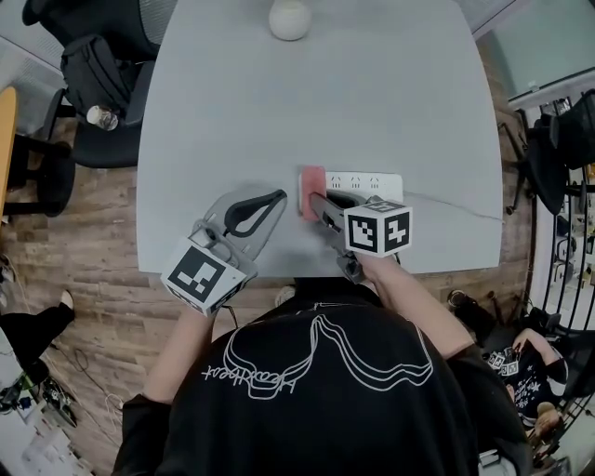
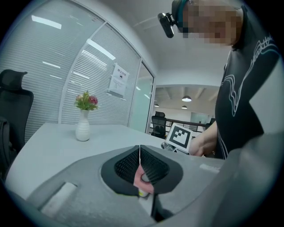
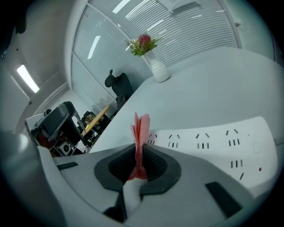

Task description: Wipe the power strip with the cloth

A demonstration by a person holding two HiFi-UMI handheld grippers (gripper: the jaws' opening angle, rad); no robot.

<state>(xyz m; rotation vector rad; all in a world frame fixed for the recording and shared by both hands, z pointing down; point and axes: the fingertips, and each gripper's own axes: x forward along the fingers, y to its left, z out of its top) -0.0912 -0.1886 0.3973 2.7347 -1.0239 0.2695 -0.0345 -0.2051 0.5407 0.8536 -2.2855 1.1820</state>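
A white power strip (image 1: 369, 183) lies flat on the grey table (image 1: 372, 102), near its front edge. A folded pink cloth (image 1: 311, 190) stands against the strip's left end. My right gripper (image 1: 315, 198) is shut on the cloth. In the right gripper view the cloth (image 3: 141, 131) sticks up between the jaws, with the strip's sockets (image 3: 213, 137) just beyond and to the right. My left gripper (image 1: 281, 196) rests on the table left of the cloth. Its jaws are shut on nothing (image 2: 140, 151).
A white vase (image 1: 289, 19) with flowers stands at the table's far edge. The strip's cord (image 1: 457, 207) runs right to the table edge. Black office chairs (image 1: 93, 84) stand off the left side. The person's torso is against the front edge.
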